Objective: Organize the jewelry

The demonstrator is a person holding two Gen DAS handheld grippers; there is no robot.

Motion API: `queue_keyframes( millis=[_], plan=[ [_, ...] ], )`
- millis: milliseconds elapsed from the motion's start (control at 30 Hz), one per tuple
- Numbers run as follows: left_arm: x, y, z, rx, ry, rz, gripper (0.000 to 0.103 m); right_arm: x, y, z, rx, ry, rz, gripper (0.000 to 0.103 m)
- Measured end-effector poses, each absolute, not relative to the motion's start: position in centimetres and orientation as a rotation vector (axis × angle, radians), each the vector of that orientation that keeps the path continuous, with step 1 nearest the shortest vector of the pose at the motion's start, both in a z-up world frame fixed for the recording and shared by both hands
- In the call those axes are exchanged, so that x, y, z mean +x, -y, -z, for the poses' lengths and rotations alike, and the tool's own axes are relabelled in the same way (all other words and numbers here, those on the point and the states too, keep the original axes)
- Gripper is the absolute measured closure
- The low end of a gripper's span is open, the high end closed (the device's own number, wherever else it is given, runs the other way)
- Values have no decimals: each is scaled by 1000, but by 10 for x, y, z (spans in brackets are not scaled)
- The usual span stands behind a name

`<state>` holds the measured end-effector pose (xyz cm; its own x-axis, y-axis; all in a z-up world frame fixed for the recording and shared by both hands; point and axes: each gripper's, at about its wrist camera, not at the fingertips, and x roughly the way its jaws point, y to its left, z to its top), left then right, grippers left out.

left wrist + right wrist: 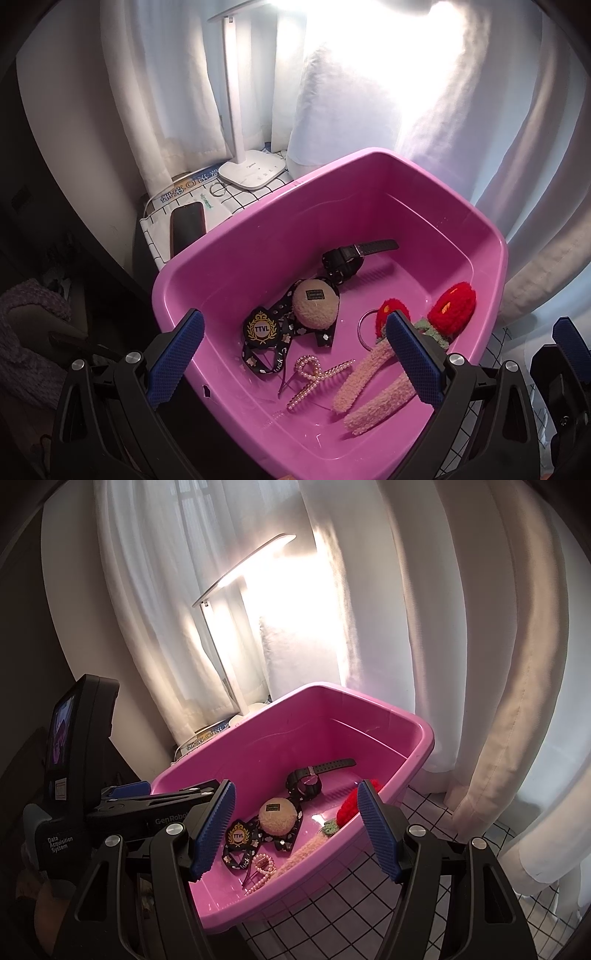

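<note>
**Hovering over a pink tub of jewelry, both claws empty**

Hanging above the near rim of the pink tub (pixel 369 162), with the left claw (pixel 293 360) spread wide and holding nothing, its blue pads (pixel 175 363) straddling the tub's near left corner. Gaping about as wide beside it, the right claw (pixel 295 829), empty too, one pad over the tub's near rim and the other out over the checked cloth (pixel 332 897) covering the tabletop.

Lying on the tub's floor: black watch (pixel 341 260) toward the far wall, round fuzzy puff (pixel 316 302) on a black printed ribbon (pixel 284 332) near the middle, crest badge (pixel 260 328) just beside it, pearl hair clip (pixel 314 376) toward the near wall, two fuzzy pink clips (pixel 373 391) next to that, red knitted flowers (pixel 454 306) with a metal ring (pixel 365 326) against the right wall.

Standing behind the tub at the tabletop's far edge, lit white desk lamp (pixel 253 171); dark phone (pixel 186 225) and thin bangle (pixel 218 190) lying near its base. White curtains (pixel 461 627) hanging behind.
</note>
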<state>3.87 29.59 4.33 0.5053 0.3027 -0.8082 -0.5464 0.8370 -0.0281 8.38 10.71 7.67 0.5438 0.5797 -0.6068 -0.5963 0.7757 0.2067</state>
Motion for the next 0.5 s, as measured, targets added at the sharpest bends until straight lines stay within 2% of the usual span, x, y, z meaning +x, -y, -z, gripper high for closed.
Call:
queue_keyframes(
  millis=[500],
  plan=[
    [38,-295,-41,-297,-905,-521,6,83,-108,-77,-27,-710,-700,38]
  ],
)
